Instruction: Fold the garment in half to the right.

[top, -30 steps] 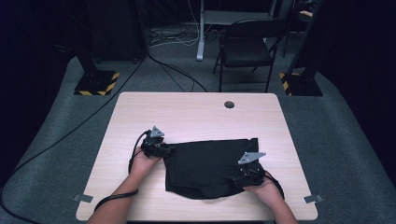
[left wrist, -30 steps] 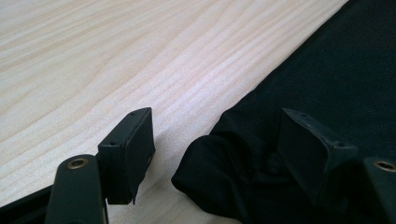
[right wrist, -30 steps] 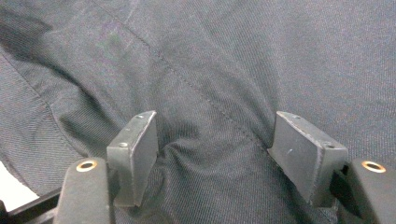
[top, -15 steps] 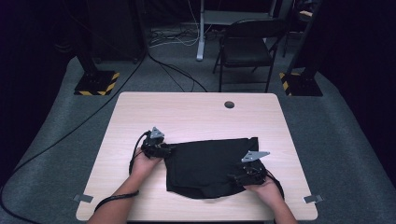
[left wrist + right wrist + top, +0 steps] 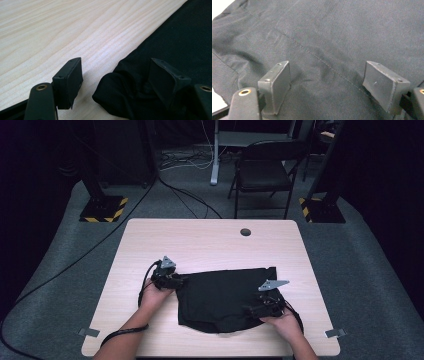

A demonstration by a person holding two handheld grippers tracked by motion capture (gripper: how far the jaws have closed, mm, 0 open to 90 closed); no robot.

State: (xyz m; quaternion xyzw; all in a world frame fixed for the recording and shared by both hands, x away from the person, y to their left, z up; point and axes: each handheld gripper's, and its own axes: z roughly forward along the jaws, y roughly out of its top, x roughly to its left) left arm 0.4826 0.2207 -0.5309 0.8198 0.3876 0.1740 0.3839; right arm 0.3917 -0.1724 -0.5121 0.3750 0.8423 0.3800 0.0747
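Black garment is lying flat on table while left gripper is gaping at its bunched corner and right gripper, jaws just opening, is hovering empty over it, risking re-wrinkling on regrasp.

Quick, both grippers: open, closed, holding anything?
Left gripper: open, cloth edge between the jaws, not pinched.
Right gripper: open, jaws just been opening, over the cloth, nothing held.

Black cloth: lies flat, seamed, rumpled at one corner between left gripper jaws; right gripper above it.
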